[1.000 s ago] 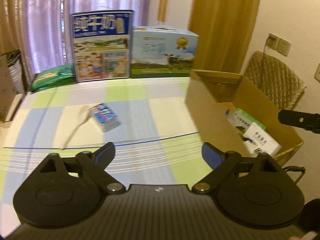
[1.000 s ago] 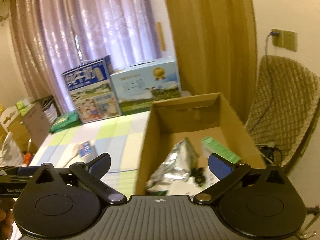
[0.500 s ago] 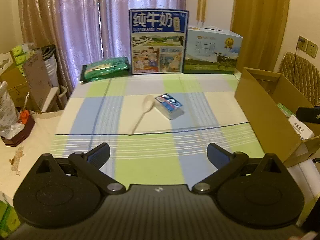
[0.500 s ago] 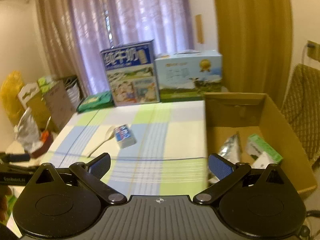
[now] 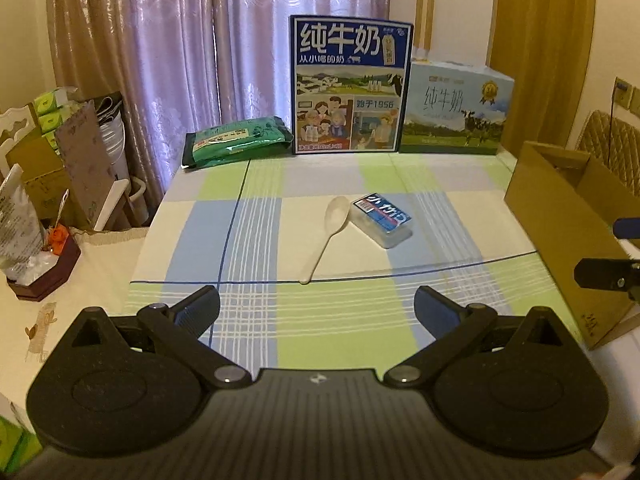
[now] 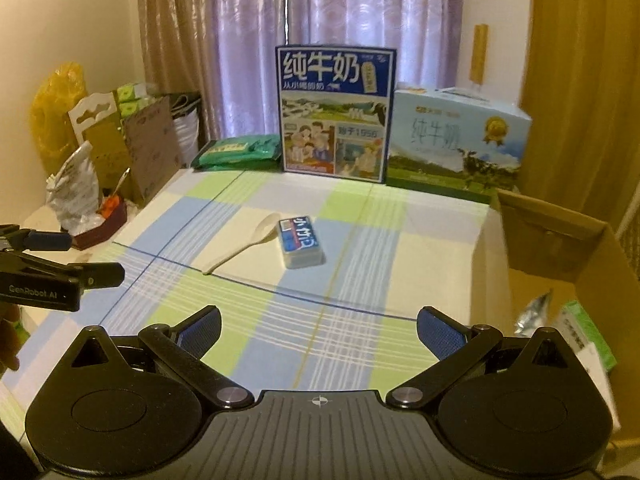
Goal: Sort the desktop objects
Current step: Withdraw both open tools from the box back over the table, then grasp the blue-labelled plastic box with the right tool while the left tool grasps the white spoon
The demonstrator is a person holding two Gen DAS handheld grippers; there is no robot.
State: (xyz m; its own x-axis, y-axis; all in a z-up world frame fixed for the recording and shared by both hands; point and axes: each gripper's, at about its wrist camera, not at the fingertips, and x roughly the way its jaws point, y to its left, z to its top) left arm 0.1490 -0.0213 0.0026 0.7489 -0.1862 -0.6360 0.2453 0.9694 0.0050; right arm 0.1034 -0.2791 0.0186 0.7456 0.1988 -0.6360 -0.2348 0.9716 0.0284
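I have both tongs spread wide and empty above the near edge of the bench (image 5: 256,240). The left tongs (image 5: 317,307) point straight down the checked cloth, and the right tongs (image 6: 319,329) sit further right, beside the cardboard box (image 6: 560,248). Out in the middle of the bench a white spoon (image 5: 326,228) lies with its bowl away from me and its handle running back toward me. Just to its right, touching or nearly touching the bowl, lies a small blue-topped pack (image 5: 382,219), flat and turned at an angle. The cardboard box stands open at the bench's right edge; from the right view I can see a silver pouch (image 6: 536,312) and a green carton (image 6: 588,336) inside it. Two milk cartons (image 5: 352,88) and a green packet (image 5: 238,140) stand along the far edge.
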